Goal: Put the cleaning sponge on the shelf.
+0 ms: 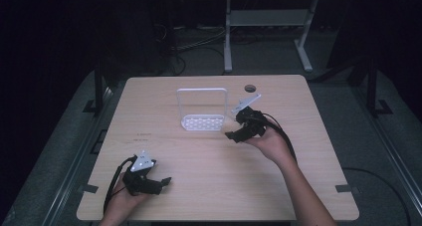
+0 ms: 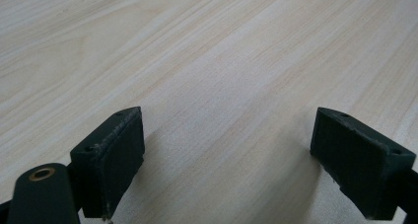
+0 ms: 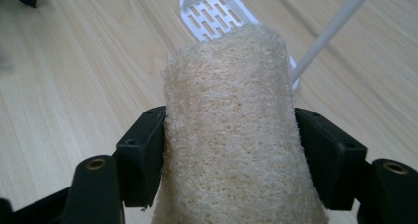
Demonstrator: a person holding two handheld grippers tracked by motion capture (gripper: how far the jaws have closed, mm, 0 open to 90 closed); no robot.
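Loofah clamped in right gripper fingers, left gripper wide open, empty, pale wood table, dark room.

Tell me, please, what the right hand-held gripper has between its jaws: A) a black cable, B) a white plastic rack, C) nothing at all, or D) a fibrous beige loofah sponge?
D: in the right gripper view the right hand-held gripper has both black pads pressed against the sides of a beige loofah sponge, with the white rack lying beyond it on the table.

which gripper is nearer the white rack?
Right. The right gripper, shut on a loofah, sits just beside the white rack. The left gripper, jaws open, is at the table's near edge, well short of it.
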